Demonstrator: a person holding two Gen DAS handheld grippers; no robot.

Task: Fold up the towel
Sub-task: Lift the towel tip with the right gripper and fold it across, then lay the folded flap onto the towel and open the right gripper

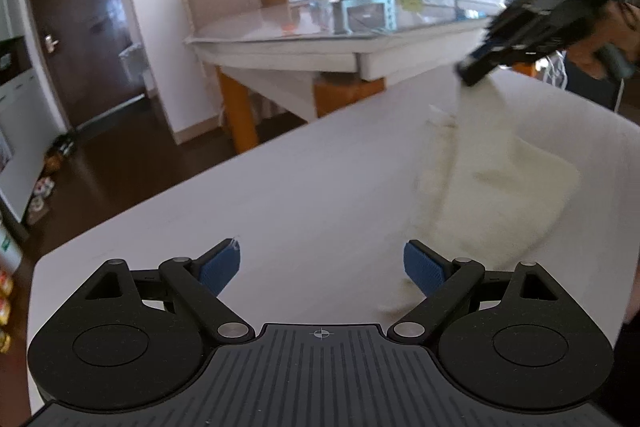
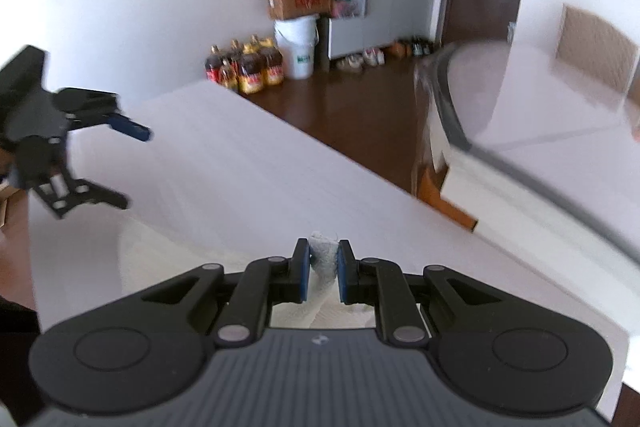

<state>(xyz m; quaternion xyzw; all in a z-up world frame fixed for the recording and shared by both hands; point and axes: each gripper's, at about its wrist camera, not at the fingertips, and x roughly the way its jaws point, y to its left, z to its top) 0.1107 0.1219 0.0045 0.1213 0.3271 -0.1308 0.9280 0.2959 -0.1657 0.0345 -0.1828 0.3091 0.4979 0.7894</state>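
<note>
Worktop (image 1: 280, 195) is white and carries the towel (image 1: 492, 187) on its right part in the left wrist view; towel is cream, soft, blurred, one corner lifted and the rest lying flat. Right claw (image 2: 323, 269) is clenched on that corner; left claw (image 1: 322, 267) is released, holding nothing, beside the towel's near edge. Step in hand, by judgement: carrying the corner over for a fold; next move calls for laying it on the opposite edge, aligned, before release.
</note>
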